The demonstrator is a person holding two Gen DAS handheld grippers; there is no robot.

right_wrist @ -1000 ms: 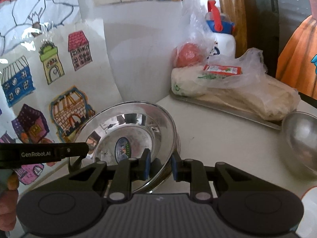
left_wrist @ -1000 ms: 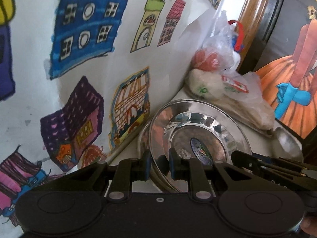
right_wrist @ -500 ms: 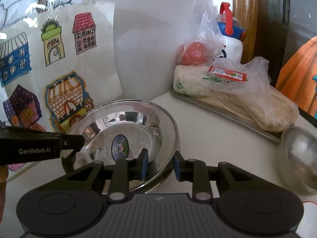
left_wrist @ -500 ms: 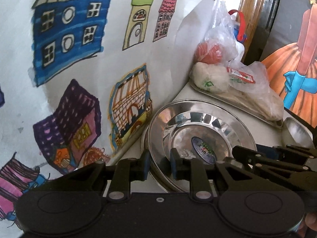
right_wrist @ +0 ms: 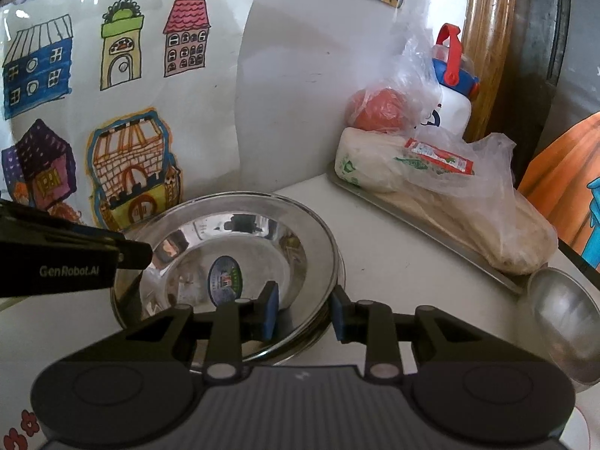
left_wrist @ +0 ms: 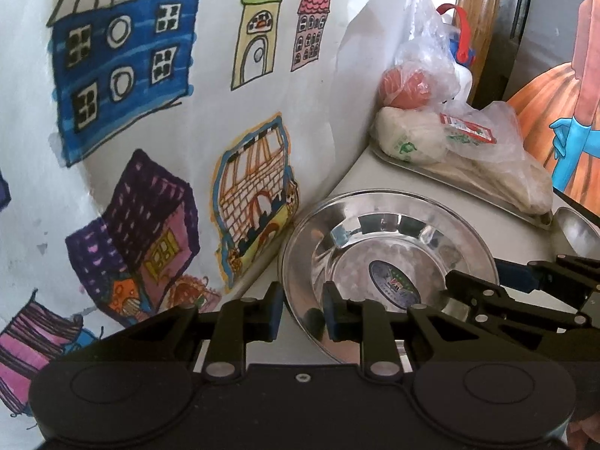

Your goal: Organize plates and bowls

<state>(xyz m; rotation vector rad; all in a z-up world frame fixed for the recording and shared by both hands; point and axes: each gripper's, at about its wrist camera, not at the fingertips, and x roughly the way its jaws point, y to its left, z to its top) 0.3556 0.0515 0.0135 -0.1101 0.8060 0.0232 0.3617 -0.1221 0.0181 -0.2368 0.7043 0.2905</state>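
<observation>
a stainless steel plate (right_wrist: 240,258) sits atop a stack on the white table (right_wrist: 405,262), its rim between the parted fingers of the right gripper (right_wrist: 302,313); the left gripper (left_wrist: 300,311), likewise parted, straddles its opposite rim.

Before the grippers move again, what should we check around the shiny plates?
1. Left gripper open around the rim of the shiny steel plate: ok.
2. Right gripper open, straddling the plate's rim: ok.
3. Plate sits level on the stacked steel plates beneath: ok.
4. Fingers clear of the plate's rim: cannot tell.
5. Small steel bowl apart from the stack: ok.
6. Bagged food on the metal tray clear of the plates: ok.
</observation>
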